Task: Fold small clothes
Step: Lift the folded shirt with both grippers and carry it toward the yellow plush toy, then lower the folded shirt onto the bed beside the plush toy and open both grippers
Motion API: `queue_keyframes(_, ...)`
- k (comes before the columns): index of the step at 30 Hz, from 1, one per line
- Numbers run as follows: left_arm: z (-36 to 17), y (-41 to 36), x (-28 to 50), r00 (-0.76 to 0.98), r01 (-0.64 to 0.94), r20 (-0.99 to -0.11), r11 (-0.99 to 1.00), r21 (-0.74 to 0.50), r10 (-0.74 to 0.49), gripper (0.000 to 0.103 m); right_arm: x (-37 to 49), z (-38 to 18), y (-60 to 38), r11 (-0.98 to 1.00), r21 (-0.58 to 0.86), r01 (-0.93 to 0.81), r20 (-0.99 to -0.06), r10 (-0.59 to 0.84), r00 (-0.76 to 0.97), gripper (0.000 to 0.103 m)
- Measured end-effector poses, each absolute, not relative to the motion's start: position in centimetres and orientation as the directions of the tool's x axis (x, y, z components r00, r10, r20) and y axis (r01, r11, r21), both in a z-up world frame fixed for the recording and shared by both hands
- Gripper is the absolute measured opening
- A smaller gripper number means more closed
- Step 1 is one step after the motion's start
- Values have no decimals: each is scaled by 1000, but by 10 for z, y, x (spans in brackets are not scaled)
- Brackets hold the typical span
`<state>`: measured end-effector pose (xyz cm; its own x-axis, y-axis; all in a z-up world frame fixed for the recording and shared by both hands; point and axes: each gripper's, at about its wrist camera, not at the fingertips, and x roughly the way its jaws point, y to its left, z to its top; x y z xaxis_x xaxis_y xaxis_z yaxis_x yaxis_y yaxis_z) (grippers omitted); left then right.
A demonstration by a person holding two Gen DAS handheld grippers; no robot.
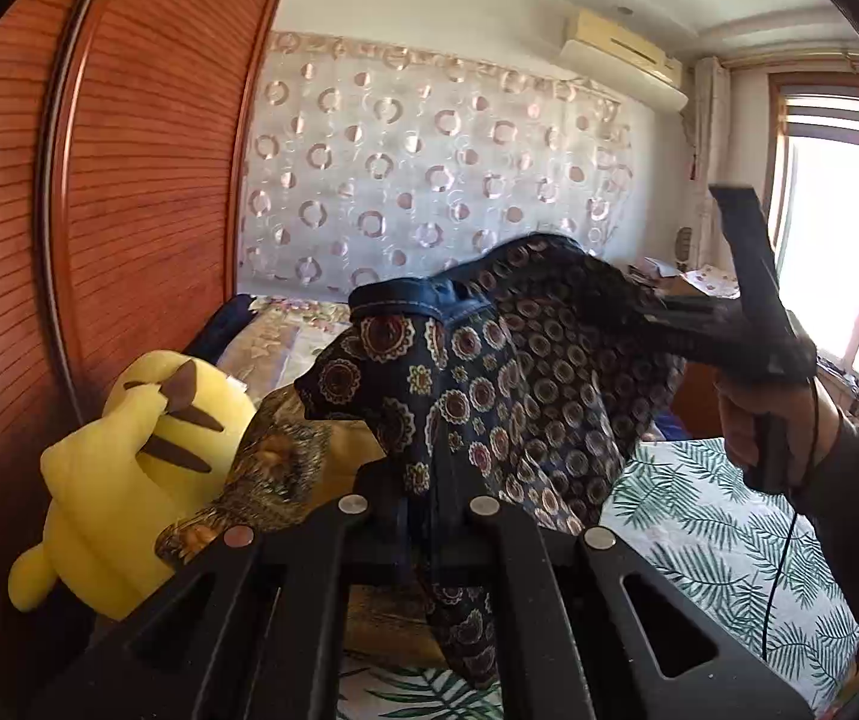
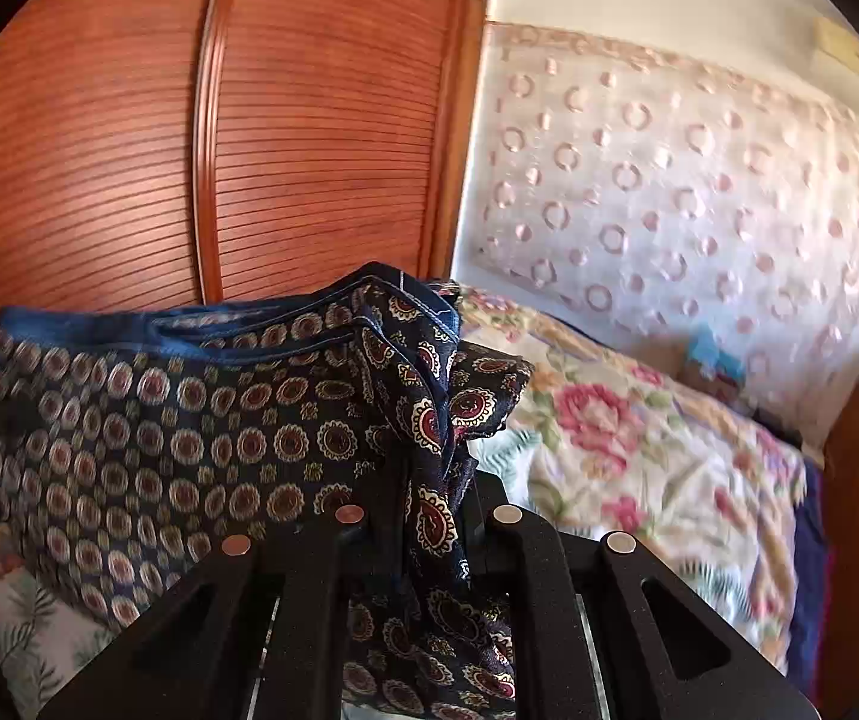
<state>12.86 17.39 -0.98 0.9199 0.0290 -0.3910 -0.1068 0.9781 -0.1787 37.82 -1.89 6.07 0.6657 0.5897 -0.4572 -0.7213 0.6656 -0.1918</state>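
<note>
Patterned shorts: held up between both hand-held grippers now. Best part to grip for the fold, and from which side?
Grip the blue waistband at its two ends, coming in from the outer sides. It is the stiffest, straightest edge, so the patterned shorts hang flat below it. The left hand-held gripper and right hand-held gripper are both shut on bunched cloth by the band, probably close enough.

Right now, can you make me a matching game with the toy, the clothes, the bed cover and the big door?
Things:
1. plush toy
2. patterned garment
3. bedspread
4. wardrobe door

Descriptions:
A. reddish-brown wood slats
B. yellow with brown stripes
C. white with green leaves
D. dark blue, held up by the left gripper and right gripper

Pairs: 1-B, 2-D, 3-C, 4-A
</note>
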Motion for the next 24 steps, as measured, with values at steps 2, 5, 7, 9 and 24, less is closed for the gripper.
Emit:
queue_keyframes(2,-17,182,128,916,-129,-398,974,-186,46,5,387,58,2,646,-229,-728,-458,588,666,11)
queue_keyframes(5,-30,193,127,907,-144,-419,965,-220,39,5,395,53,35,617,-268,-740,-464,590,661,11)
queue_keyframes(7,-37,197,129,902,-152,-429,960,-234,38,5,400,50,46,600,-277,-750,-467,598,651,11)
queue_keyframes(9,-43,200,129,895,-161,-444,958,-239,39,5,407,46,60,585,-290,-757,-473,600,645,11)
queue_keyframes(24,-41,205,114,900,-150,-434,960,-236,34,80,454,39,76,620,-257,-742,-494,575,652,66)
